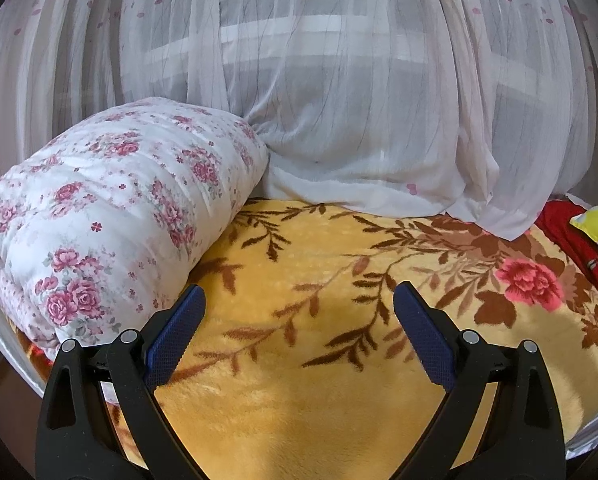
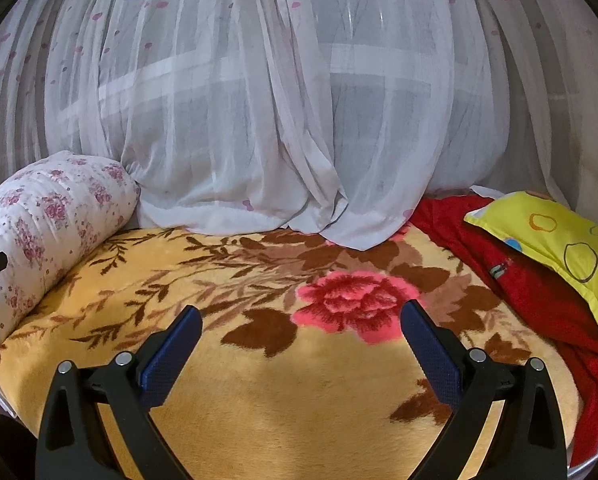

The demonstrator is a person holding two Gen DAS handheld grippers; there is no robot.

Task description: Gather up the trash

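both my left gripper (image 1: 299,300) and right gripper (image 2: 301,320) hang spread and empty over the yellow blanket (image 1: 319,380); no trash shows here (maybe elsewhere), so i'd scan slowly first.

No readable text (patterns only), no labels

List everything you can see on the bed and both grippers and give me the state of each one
Left gripper: open, empty, above the blanket.
Right gripper: open, empty, above the blanket.
Floral quilt: rolled up, lying at the bed's left end.
Yellow blanket: spread flat; no trash visible on it.
Sheer curtain: drawn shut, hem draped onto the blanket.
Red cloth: spread, rumpled, at the right end.
Yellow pillow: lying on the red cloth.
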